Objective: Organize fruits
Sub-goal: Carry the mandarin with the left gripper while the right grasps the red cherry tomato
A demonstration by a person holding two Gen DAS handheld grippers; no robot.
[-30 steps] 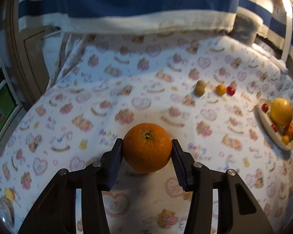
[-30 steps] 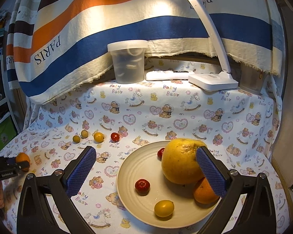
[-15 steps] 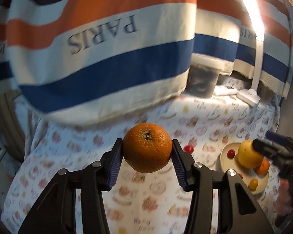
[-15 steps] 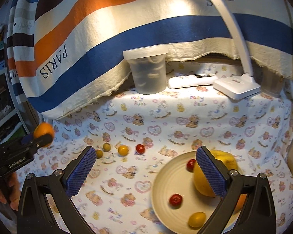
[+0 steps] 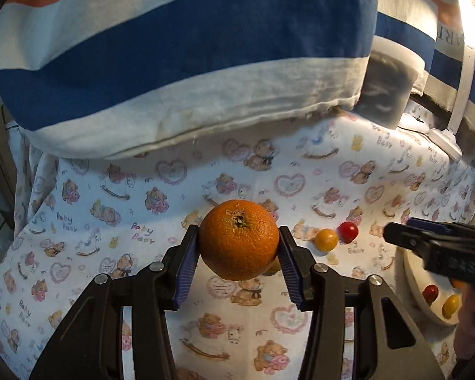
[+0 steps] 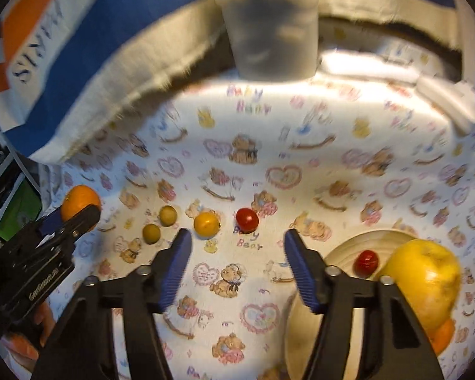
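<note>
the tablecloth (image 5: 136,234) carries "baby bear" in pastel letters, repeated at nine and three o'clock. the striped towel (image 6: 31,60) at ten o'clock bears dark letters, probably "paris", blurred. small white print on the left gripper (image 6: 79,218) is unreadable.

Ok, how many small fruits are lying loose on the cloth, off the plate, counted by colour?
red fruit: 1
yellow-orange fruit: 1
olive-green fruits: 2
Total: 4
</note>
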